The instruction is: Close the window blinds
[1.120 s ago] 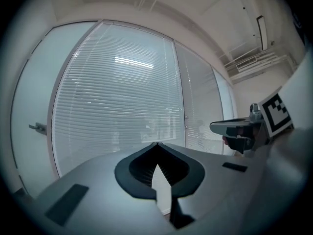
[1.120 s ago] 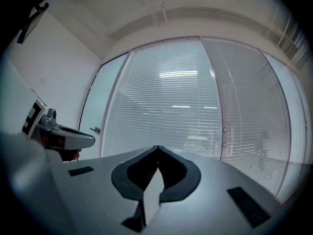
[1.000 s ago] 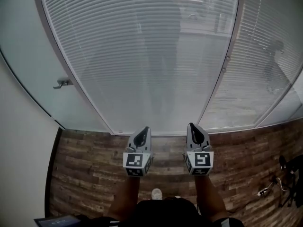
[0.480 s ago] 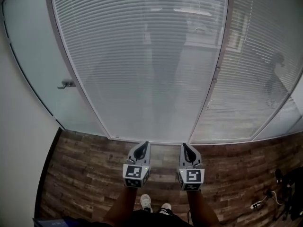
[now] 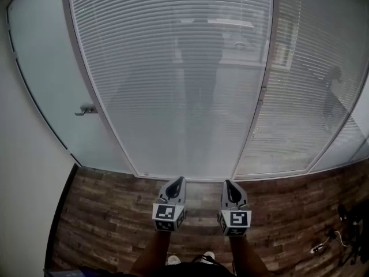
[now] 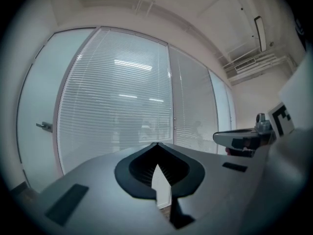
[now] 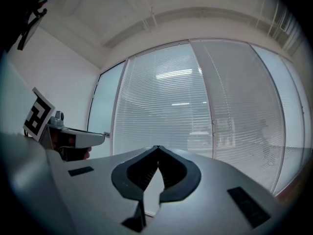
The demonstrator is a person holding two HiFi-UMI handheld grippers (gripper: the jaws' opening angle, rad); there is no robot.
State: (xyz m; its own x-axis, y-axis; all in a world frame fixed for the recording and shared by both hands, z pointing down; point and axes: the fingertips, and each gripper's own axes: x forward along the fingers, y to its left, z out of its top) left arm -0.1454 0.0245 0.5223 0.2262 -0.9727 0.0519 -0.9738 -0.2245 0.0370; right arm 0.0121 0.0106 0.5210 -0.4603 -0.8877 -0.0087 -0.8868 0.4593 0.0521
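Observation:
White slatted blinds (image 5: 173, 79) hang behind the glass of a wide window panel straight ahead, with a second blind panel (image 5: 305, 97) to its right. A small knob (image 5: 264, 88) sits on the frame between the two panels. My left gripper (image 5: 178, 180) and right gripper (image 5: 228, 183) are held side by side, low over the wooden floor, pointing at the window's bottom edge and well short of it. Both are shut with nothing between the jaws. The blinds (image 6: 117, 106) fill the left gripper view and the blinds (image 7: 166, 106) fill the right gripper view.
A frosted glass door (image 5: 46, 85) with a lever handle (image 5: 87, 110) stands left of the window. Wood plank floor (image 5: 109, 212) runs below. Dark equipment with cables (image 5: 346, 229) lies at the far right on the floor.
The head view has tilted up and shifted, so the window fills more of the frame. Both grippers sit lower in view and slightly closer together. Their jaws have stayed shut.

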